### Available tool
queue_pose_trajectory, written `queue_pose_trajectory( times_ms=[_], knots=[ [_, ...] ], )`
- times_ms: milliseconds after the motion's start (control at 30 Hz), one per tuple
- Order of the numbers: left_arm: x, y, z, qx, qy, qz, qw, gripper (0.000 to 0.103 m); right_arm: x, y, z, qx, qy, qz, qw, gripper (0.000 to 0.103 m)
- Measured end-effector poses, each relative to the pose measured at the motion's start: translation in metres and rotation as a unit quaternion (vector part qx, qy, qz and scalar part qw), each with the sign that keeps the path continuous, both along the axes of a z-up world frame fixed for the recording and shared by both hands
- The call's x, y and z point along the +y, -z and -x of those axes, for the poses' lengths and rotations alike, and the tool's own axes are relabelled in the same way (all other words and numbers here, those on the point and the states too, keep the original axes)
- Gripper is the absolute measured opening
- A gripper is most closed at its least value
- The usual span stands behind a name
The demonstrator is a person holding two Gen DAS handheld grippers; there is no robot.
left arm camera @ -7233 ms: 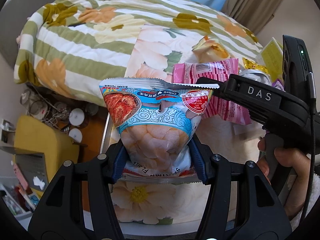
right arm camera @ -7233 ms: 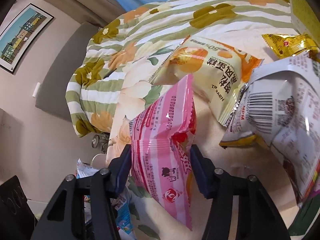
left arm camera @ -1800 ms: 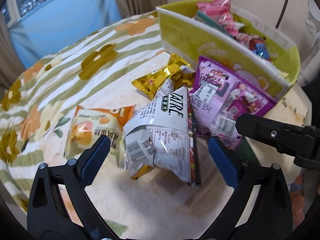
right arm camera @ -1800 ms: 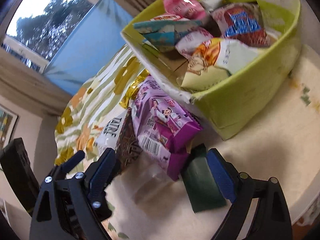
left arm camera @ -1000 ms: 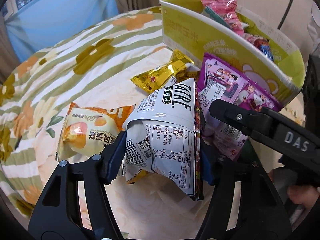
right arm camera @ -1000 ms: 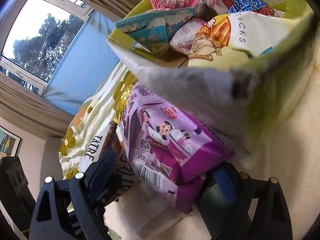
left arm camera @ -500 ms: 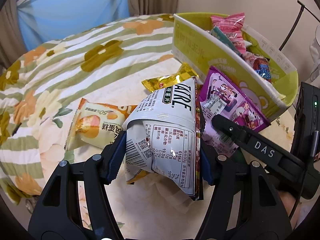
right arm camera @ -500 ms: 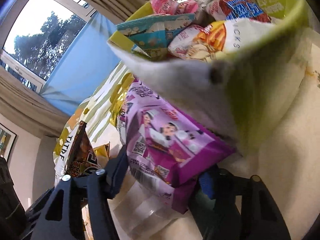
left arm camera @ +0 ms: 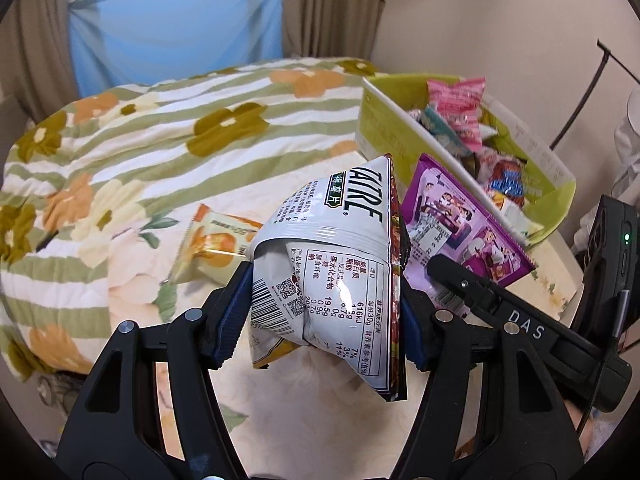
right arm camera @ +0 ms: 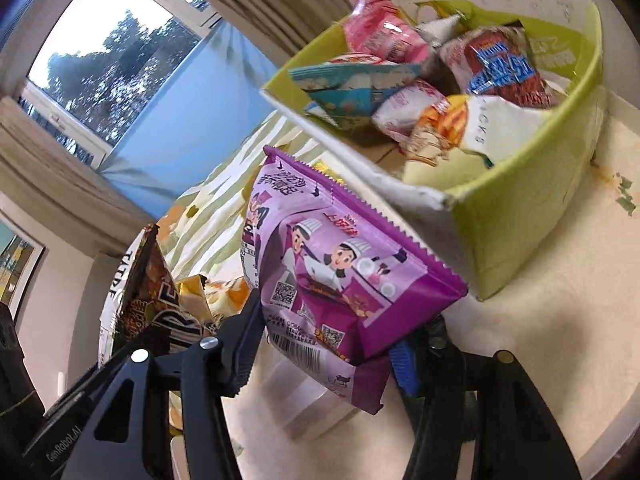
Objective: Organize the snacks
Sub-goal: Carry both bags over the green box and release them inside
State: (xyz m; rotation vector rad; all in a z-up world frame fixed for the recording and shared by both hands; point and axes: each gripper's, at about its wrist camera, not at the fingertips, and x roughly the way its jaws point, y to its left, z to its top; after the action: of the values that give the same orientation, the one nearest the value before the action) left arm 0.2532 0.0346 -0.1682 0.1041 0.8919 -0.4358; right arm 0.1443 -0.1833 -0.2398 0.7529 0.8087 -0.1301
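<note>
Surface: floral cloth (left arm camera: pixel 160 148) with green stripes and orange flowers spreads ahead of your left jaws; a blue curtain (left arm camera: pixel 176 20) hangs beyond it.
Left gripper (left arm camera: pixel 320 316): your jaws are clamped on the white chip bag (left arm camera: pixel 336 264), one blue pad pressed into each side of it, and the bag stands up between them, clear of the cloth.
Right gripper (right arm camera: pixel 328 344): your jaws are squeezed onto the purple snack pack (right arm camera: pixel 332 272), which sticks up and forward from between them, off the tabletop.
Green box (right arm camera: pixel 520 216): it sits just beyond your right jaws, up and to their right; the purple pack's top edge is close to its near wall, though whether they touch is not clear.
Box contents: a pink packet (right arm camera: pixel 380 28), a light blue packet (right arm camera: pixel 352 84), a red-and-blue packet (right arm camera: pixel 500 68) and a white-and-orange packet (right arm camera: pixel 460 124) are piled inside.
Loose snack: an orange-and-cream packet (left arm camera: pixel 216 248) lies on the cloth just left of your left jaws, partly behind the chip bag.
Neighbours: seen from your left jaws, the purple pack is immediately right of the chip bag, with the right gripper's arm below it.
</note>
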Motion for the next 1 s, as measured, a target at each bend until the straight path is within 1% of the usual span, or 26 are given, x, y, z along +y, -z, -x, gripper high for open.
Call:
queue_pose_trajectory(
  times_ms=[133,300,433,533,633,733,800,900,967,1000],
  knots=[
    [0.01,-0.017,0.01,-0.01,-0.019,0.006,0.9997,0.061,0.006,-0.015,0.003,-0.009,-0.021,-0.002,1.0,0.052],
    [0.016,-0.047,0.023,-0.035,-0.032,0.015,0.9988,0.061,0.007,-0.034,0.004,-0.019,-0.048,-0.006,0.999,0.052],
    [0.019,-0.072,0.03,-0.058,-0.038,0.03,0.9971,0.061,0.014,-0.066,0.006,-0.043,-0.063,0.005,0.997,0.052],
    [0.012,-0.089,0.033,-0.069,-0.038,0.043,0.9959,0.061,0.006,-0.091,0.006,-0.063,-0.062,0.016,0.996,0.052],
    [-0.004,-0.103,0.036,-0.084,-0.034,0.047,0.9948,0.061,-0.012,-0.114,0.005,-0.078,-0.058,0.023,0.995,0.052],
    [-0.027,-0.114,0.038,-0.094,-0.029,0.053,0.9938,0.061,-0.032,-0.13,0.004,-0.084,-0.054,0.034,0.994,0.052],
    [-0.044,-0.118,0.038,-0.098,-0.03,0.056,0.9932,0.061,-0.054,-0.139,0.004,-0.088,-0.052,0.048,0.994,0.052],
    [-0.07,-0.121,0.034,-0.098,-0.037,0.062,0.9926,0.061,-0.083,-0.152,0.005,-0.091,-0.051,0.066,0.992,0.052],
    [-0.093,-0.123,0.031,-0.095,-0.039,0.073,0.9921,0.061,-0.108,-0.156,0.001,-0.087,-0.052,0.073,0.992,0.052],
    [-0.107,-0.122,0.028,-0.092,-0.04,0.071,0.9924,0.061,-0.119,-0.156,-0.001,-0.084,-0.054,0.076,0.992,0.052]
  ],
)
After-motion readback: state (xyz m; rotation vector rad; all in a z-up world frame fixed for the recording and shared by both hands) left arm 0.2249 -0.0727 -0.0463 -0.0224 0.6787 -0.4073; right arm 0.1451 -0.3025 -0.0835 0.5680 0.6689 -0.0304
